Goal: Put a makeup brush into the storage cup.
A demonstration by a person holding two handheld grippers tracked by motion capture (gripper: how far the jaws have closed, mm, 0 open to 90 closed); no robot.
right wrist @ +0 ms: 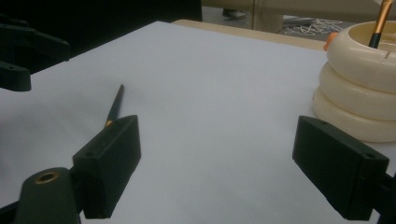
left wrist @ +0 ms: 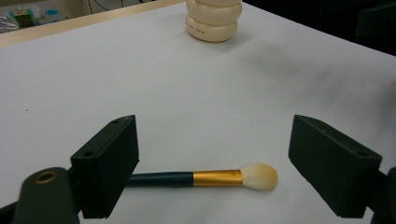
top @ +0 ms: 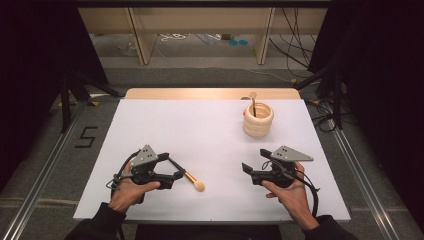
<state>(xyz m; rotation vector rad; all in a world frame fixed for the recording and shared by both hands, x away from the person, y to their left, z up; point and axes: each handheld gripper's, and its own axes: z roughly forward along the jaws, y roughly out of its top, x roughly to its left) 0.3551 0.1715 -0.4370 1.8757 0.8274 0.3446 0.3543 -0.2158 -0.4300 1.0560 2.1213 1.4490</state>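
Note:
A makeup brush [top: 192, 181] with a dark handle, gold ferrule and cream bristles lies flat on the white table [top: 210, 130]. My left gripper [top: 171, 166] stands open around its handle end. In the left gripper view the brush [left wrist: 205, 178] lies crosswise between the wide jaws of that gripper [left wrist: 214, 154], and the pads do not press on it. My right gripper [top: 256, 161] is open at the front right with nothing between its jaws [right wrist: 217, 158]. A cream ringed holder [top: 258, 120] at the back right has a second brush [top: 253, 102] standing in it.
The holder [right wrist: 359, 93] is close on the right in the right gripper view, with the lying brush's handle [right wrist: 115, 105] to the left. A wooden strip [top: 210, 93] borders the table's far edge. Dark stands and cables flank the table.

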